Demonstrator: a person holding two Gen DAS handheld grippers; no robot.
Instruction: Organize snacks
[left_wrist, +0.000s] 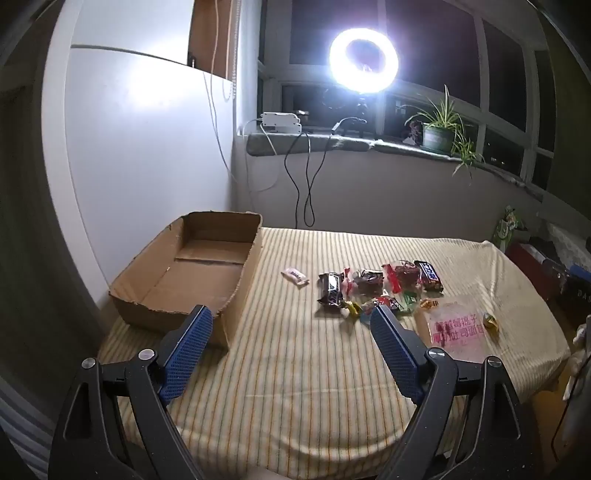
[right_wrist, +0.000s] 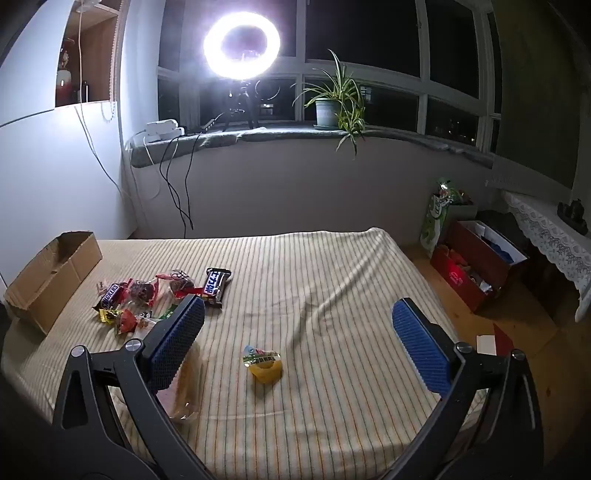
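Note:
An open, empty cardboard box (left_wrist: 207, 273) sits at the table's far left; it also shows in the right wrist view (right_wrist: 55, 273). A pile of wrapped snacks (left_wrist: 376, 284) lies mid-table, with Snickers bars (right_wrist: 218, 284), a small white packet (left_wrist: 294, 275), a clear bread bag with pink print (left_wrist: 456, 328) and a yellow jelly cup (right_wrist: 264, 365). My left gripper (left_wrist: 291, 317) is open and empty, above the cloth between box and pile. My right gripper (right_wrist: 297, 310) is open and empty, with the jelly cup between and below its fingers.
The table wears a striped yellow cloth (right_wrist: 332, 280). A ring light (left_wrist: 364, 61) and potted plant (right_wrist: 328, 107) stand on the windowsill behind. Red boxes (right_wrist: 476, 266) and a green bag sit on the floor at right. A white wall borders the left.

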